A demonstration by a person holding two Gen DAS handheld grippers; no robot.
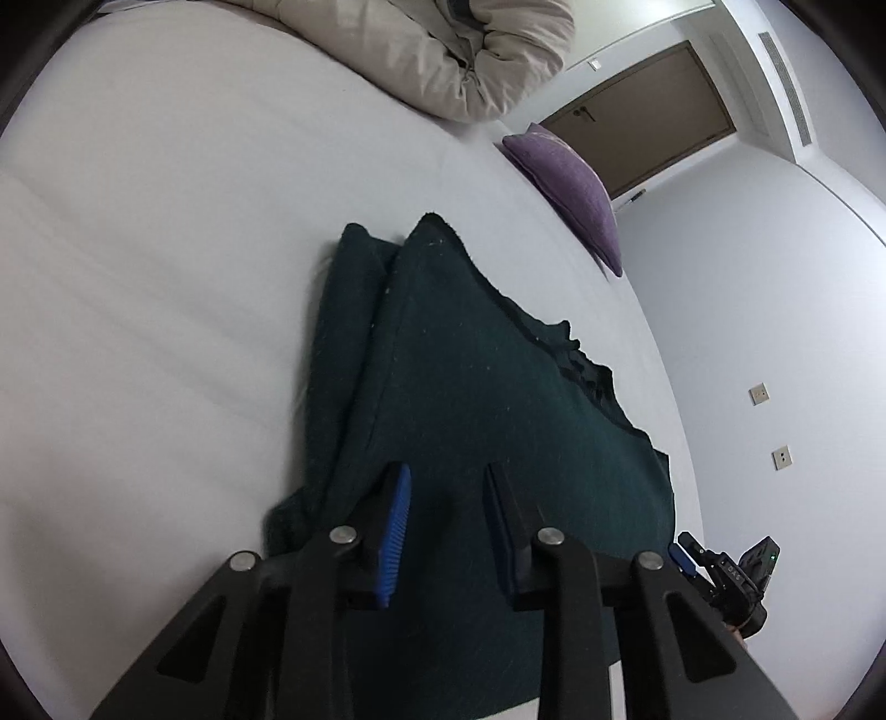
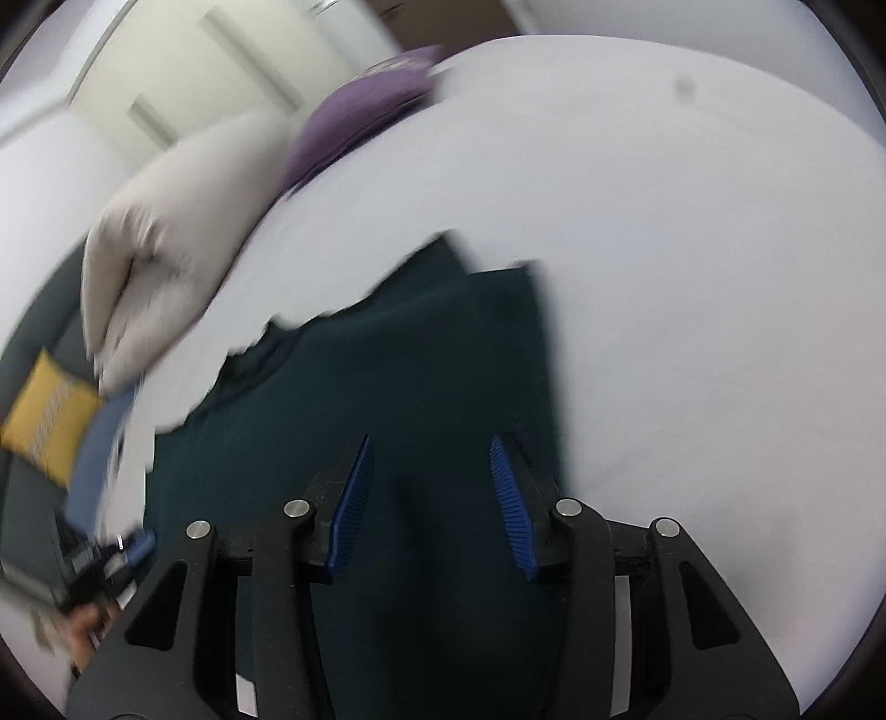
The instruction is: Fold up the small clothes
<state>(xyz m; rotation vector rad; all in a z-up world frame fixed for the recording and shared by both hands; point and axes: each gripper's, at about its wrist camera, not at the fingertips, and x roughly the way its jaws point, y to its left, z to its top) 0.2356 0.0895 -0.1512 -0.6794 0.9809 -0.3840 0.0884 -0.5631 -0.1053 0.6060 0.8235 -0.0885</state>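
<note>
1. Garment: a dark green garment (image 1: 487,387) of soft, slightly fuzzy knit with pale lint specks lies flat on the bed (image 1: 166,277). It is doubled over, with a second layer showing as a narrow strip along its left side in the left wrist view. One edge is ragged and rumpled into small dark folds.
2. Position: the garment lies near the bed's right edge as seen from the left wrist camera, with bare sheet on its other side.
3. Support surface: the bed is covered in smooth white sheet with faint shallow creases.
4. Left gripper (image 1: 447,515): black angular arms with ribbed blue pads. The jaws stand moderately apart over the garment and hold nothing.
5. Right gripper (image 2: 431,498): same build, jaws spread wider, with only garment (image 2: 415,360) showing in the gap. Nothing is clamped. This view is motion-blurred.
6. Surroundings:
   - a puffy beige duvet (image 1: 459,50), bunched at the bed's far edge;
   - a purple cushion (image 1: 576,188) of woven texture at the far right corner;
   - a brown door (image 1: 653,116) and two wall plates (image 1: 758,394) beyond;
   - a yellow cushion (image 2: 47,423) off the bed.
7. Obstructions: each gripper's own arms cover the garment's near part.
</note>
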